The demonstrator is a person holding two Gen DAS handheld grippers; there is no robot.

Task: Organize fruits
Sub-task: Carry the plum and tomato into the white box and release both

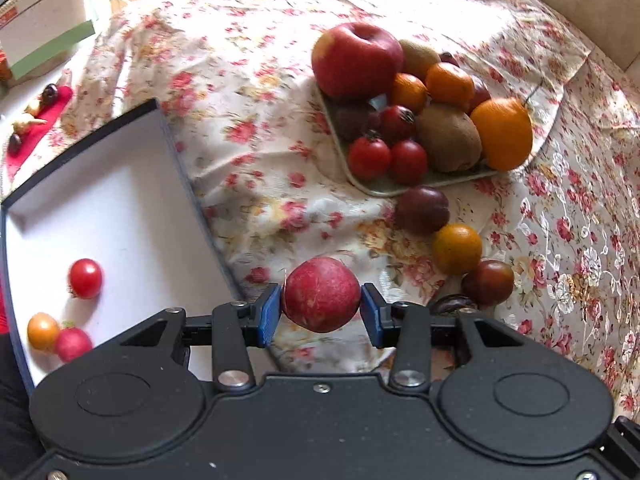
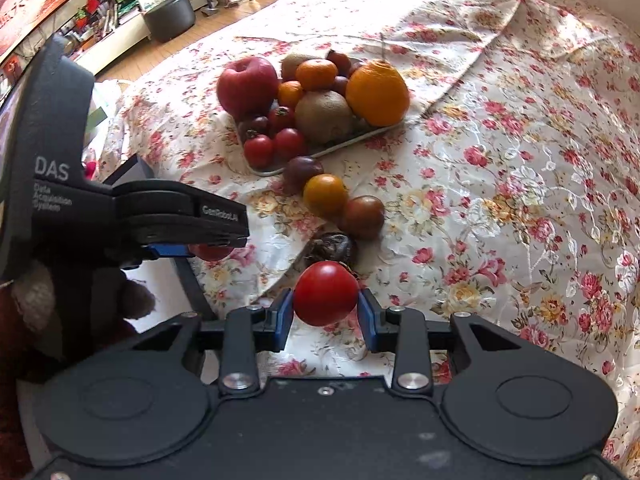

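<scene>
Both claws tilted steeply down — L claw (image 1: 321, 307) w/ red plum (image 1: 321, 294) (R: tomato (image 2: 326, 293)).

A cream cloth printed with red and pink roses (image 1: 256, 92) covers the whole rumpled surface, and a second, paler floral cloth (image 1: 460, 4) is spread over it at the far side. On it rest a pale rectangular tray (image 1: 384, 190) heaped with fruit and, left of that, a shallow white box with a dark blue rim (image 1: 172, 140). Just in front of the tray, loose on the cloth, lie a dark purple plum (image 1: 422, 209), a small orange citrus fruit (image 1: 457, 248), a brown-red tomato (image 1: 488, 282) and a dark wrinkled fruit (image 2: 334, 246).
</scene>
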